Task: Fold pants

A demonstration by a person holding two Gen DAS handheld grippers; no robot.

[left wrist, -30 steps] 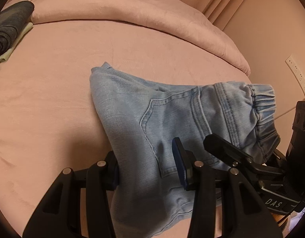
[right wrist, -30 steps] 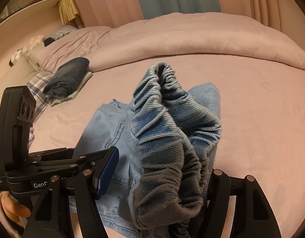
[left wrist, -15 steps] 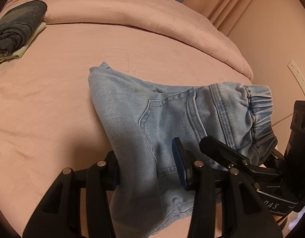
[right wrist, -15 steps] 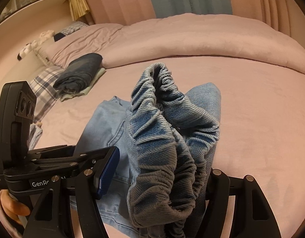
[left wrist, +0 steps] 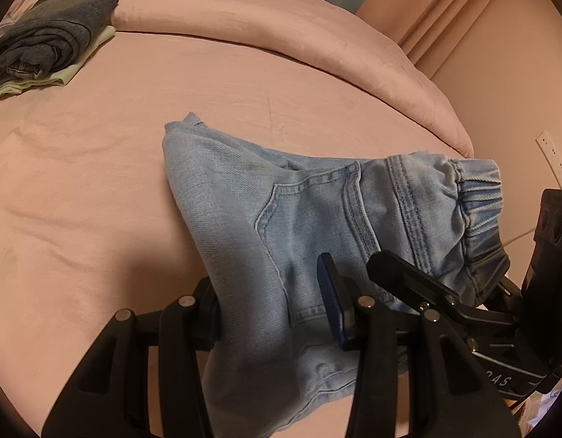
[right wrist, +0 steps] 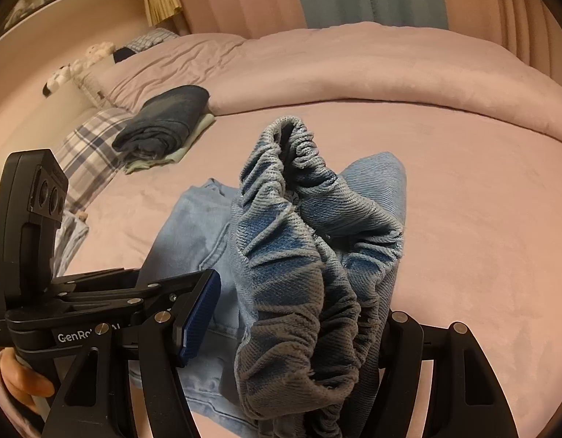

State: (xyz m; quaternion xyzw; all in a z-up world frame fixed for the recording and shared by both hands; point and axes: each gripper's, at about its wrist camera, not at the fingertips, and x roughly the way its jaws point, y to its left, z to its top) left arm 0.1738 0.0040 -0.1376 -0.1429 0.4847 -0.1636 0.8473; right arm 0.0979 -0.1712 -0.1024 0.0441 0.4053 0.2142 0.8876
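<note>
Pants [left wrist: 281, 226] in light denim lie partly on the pink bed [left wrist: 80, 189], lifted at their near end. The left tongs [left wrist: 270, 310] clamp the fabric at 6 o'clock; the right tongs [right wrist: 295, 332] grip the bunched elastic waistband [right wrist: 299, 255]. Folded dark clothes [left wrist: 51, 36] sit at 10 o'clock.

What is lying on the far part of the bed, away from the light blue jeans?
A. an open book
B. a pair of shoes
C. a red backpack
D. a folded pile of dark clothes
D: a folded pile of dark clothes sits on a pale folded piece at the far side of the pink bed, well apart from the light blue jeans held by the two grippers.
</note>
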